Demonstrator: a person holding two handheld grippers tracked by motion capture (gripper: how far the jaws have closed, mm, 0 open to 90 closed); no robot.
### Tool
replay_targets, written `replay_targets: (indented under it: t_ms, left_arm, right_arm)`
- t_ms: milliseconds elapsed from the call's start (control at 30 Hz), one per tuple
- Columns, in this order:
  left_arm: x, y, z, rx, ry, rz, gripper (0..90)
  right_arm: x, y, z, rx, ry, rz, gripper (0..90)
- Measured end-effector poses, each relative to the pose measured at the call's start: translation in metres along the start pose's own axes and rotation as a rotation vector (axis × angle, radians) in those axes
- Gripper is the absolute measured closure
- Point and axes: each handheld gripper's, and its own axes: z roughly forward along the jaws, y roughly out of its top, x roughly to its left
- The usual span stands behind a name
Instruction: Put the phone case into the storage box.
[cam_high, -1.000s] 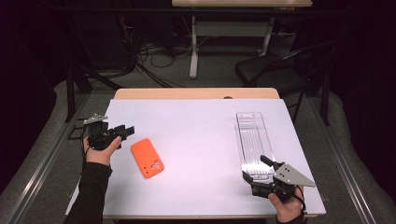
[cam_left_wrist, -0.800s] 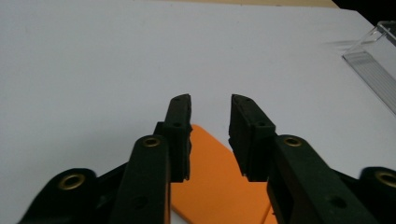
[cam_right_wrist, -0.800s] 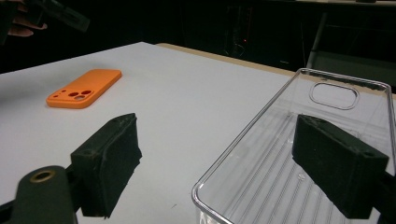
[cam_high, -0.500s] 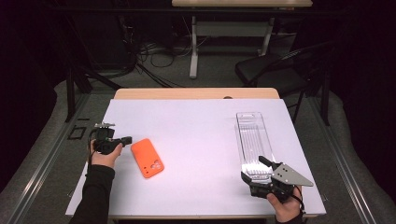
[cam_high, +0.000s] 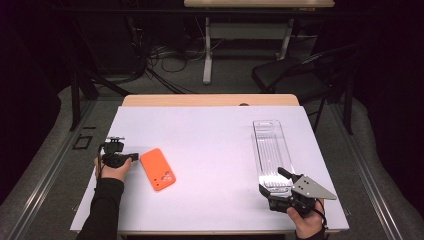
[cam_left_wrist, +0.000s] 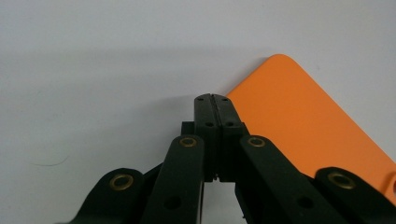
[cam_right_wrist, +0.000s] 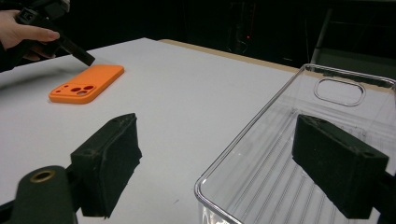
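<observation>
Orange phone case (cam_high: 158, 169): flat on the white table (cam_high: 210, 150), lower left of the high view, not yet lifted.
Left claw (cam_left_wrist: 211, 99): jaws closed on nothing, tips at the case's edge.
Right claw (cam_right_wrist: 229, 163): jaws apart, straddling the clear plastic tray's (cam_high: 270, 150) near rim.
Left to do: probably nudging or gripping the case.

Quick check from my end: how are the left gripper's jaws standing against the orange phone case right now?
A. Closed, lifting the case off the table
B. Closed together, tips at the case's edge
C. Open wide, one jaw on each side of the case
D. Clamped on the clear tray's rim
B: in the left gripper view the left gripper has its jaws pressed together with nothing between them, tips beside the edge of the orange phone case, which lies flat on the table.
</observation>
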Motion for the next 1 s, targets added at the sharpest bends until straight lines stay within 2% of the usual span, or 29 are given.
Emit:
replay_targets:
  t_ms: [233, 500, 600, 1000]
  left_arm:
    - [0.002, 0.001, 0.007, -0.001, 0.002, -0.025, 90.0]
    - [-0.001, 0.004, 0.013, -0.002, 0.001, -0.015, 90.0]
    - [-0.002, 0.005, 0.016, -0.009, -0.017, -0.018, 90.0]
    - [-0.019, 0.007, 0.026, -0.026, -0.057, 0.037, 90.0]
  right_arm:
    - [0.0, 0.0, 0.0, 0.003, 0.0, -0.001, 14.1]
    - [-0.001, -0.001, 0.001, -0.001, 0.0, 0.005, 14.1]
    - [-0.001, -0.001, 0.001, -0.003, 0.0, 0.002, 14.1]
    - [-0.001, -0.002, 0.002, 0.009, 0.005, 0.007, 14.1]
